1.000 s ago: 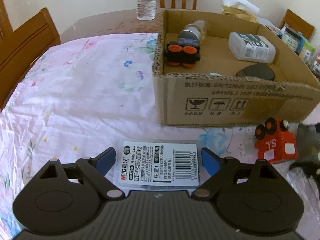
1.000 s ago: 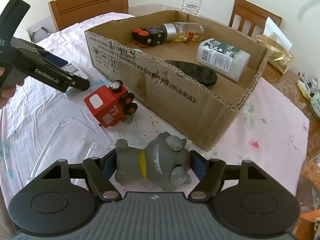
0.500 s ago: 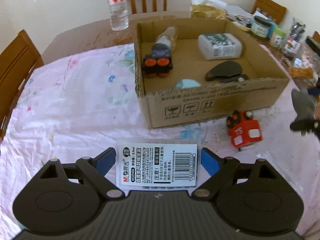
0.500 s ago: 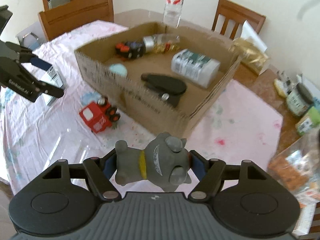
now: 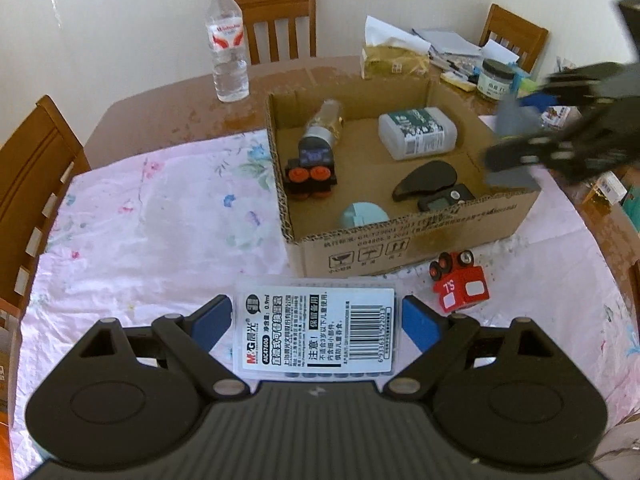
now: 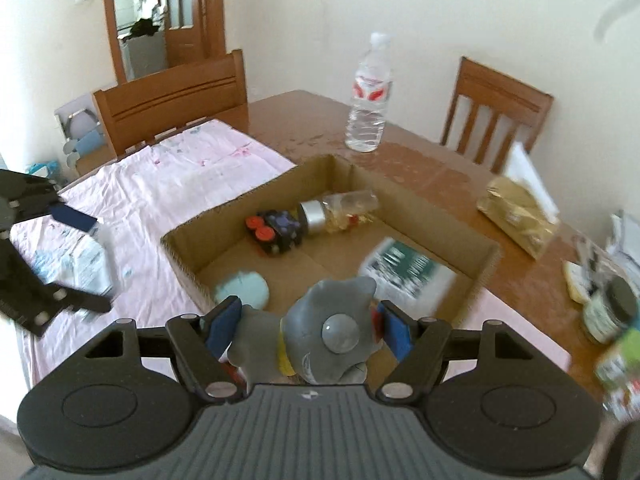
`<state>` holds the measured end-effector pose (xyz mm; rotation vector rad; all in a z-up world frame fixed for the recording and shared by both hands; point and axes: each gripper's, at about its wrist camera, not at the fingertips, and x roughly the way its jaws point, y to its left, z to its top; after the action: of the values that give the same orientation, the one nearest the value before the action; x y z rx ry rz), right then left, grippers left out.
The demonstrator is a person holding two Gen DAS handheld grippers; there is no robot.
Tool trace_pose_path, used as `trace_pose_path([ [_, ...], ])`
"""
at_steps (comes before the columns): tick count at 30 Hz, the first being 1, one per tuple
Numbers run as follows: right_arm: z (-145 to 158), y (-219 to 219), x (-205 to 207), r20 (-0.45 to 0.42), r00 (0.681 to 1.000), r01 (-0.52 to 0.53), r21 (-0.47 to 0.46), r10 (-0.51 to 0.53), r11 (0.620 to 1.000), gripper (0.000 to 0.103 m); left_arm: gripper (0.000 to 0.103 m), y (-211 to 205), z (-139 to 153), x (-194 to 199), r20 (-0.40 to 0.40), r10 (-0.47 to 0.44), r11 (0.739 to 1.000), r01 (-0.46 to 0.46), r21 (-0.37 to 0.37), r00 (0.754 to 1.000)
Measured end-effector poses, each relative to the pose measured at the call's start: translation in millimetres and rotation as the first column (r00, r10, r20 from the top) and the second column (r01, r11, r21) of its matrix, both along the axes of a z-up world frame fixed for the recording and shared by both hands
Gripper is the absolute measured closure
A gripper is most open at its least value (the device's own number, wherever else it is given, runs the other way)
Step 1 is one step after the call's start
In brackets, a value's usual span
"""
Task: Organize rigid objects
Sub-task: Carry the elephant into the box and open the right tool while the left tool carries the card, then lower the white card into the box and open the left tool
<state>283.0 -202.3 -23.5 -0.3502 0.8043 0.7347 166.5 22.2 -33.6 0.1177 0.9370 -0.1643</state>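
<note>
A flat plastic case with a white barcode label (image 5: 316, 332) is clamped between the blue pads of the left gripper (image 5: 317, 322), held up off the pink flowered tablecloth (image 5: 160, 216) just short of the cardboard box (image 5: 400, 240). Over on the other side, a grey rubber toy figure with a yellow collar (image 6: 320, 340) is squeezed between the pads of the right gripper (image 6: 308, 326), and it is carried above the near corner of the cardboard box (image 6: 180, 256). Inside the box a black toy train with orange wheels (image 5: 310, 174), a clear bottle with a silver cap (image 5: 324, 124), a white bottle with a dark green label (image 5: 418, 132), a black oval object (image 5: 426, 180) and a pale blue round piece (image 5: 362, 214) are seen lying on the bottom. A red toy truck (image 5: 460, 286) is left on the cloth just outside the box's front wall. Beyond the box, a water bottle (image 5: 226, 44) is stood upright on the bare wooden table (image 5: 160, 116), with wooden chairs (image 6: 172, 96) drawn up around it. A gold packet (image 6: 516, 212) and jars are spotted on the table past the box; that side is blurred.
</note>
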Motion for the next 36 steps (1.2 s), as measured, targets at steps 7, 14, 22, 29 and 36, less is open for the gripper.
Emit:
trace_pose_path([
  [7,-30.8,53.5,43.3,-0.038,0.999,-0.028,-0.043,0.027,0.999,0.025,0.013,10.4,9.0,-6.1,0.026,0.032,0.999,-0.032,0.017,0.999],
  [14,-29.0,64.9,53.4,-0.012,1.0,0.007,-0.006,-0.007,1.0,0.004,0.013,17.4,15.7,-5.9,0.043,0.044,0.999,-0.045,0.025,0.998],
  [22,-12.9,33.9,31.9,-0.032,0.992,0.118,-0.005,-0.118,0.993,0.0,0.013,8.7,25.6,15.4,0.069,-0.013,0.999,0.011,0.042,0.998],
  [29,-0.9,-2.0,4.7,-0.065,0.961,0.268,0.011,-0.267,0.963,0.0,0.013,-18.9,41.9,50.8,0.121,-0.132,0.99,0.126,0.056,0.984],
  [36,0.9,-26.8,-24.6,-0.048,0.915,0.401,-0.006,-0.401,0.916,0.0,0.013,-61.5,42.2,106.0,0.144,-0.239,0.971,0.233,0.057,0.96],
])
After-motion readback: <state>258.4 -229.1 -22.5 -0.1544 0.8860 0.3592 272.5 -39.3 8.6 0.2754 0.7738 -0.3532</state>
